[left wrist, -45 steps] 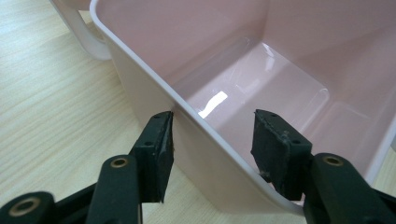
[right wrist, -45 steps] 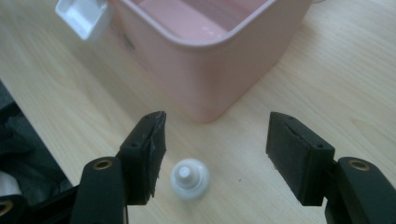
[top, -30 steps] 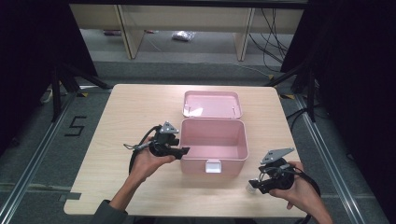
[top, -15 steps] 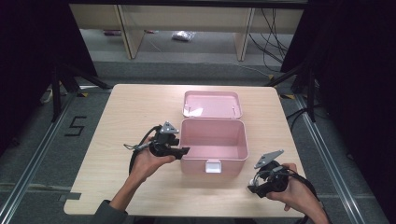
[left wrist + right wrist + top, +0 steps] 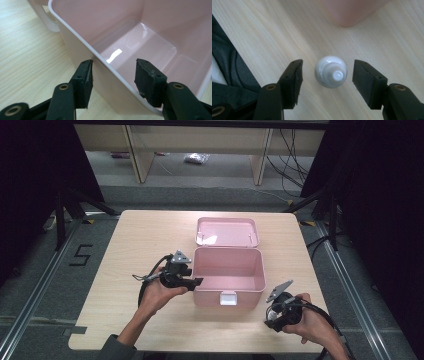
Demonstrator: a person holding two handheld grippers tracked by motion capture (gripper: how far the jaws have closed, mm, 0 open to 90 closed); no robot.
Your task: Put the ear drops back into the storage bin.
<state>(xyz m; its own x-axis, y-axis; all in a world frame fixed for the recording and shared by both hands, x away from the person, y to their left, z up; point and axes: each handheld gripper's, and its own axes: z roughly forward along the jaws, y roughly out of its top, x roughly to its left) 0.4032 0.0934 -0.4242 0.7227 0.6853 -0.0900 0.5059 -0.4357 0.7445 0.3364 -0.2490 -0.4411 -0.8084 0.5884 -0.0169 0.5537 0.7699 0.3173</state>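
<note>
An open pink plastic box [image 5: 227,270] stands mid-table with its lid [image 5: 227,231] laid back behind it. My left gripper [image 5: 195,281] is at the box's left wall; in the left gripper view it [image 5: 113,62] is open, one jaw outside the wall [image 5: 100,65] and one inside over the empty interior. My right gripper [image 5: 272,321] is held low near the table's front right. In the right gripper view it [image 5: 328,62] is open and points down at a small white capped bottle [image 5: 331,71] standing between its jaws, untouched.
The box has a white latch [image 5: 228,298] on its front wall. A corner of the pink box [image 5: 352,12] lies just beyond the bottle. The table's front edge [image 5: 200,347] is close to the right hand. Bare wood [image 5: 140,235] spreads left of the box.
The right gripper has moved toward the table's front edge and slightly left, lowering over the white bottle. The left gripper stays at the box's left wall.
</note>
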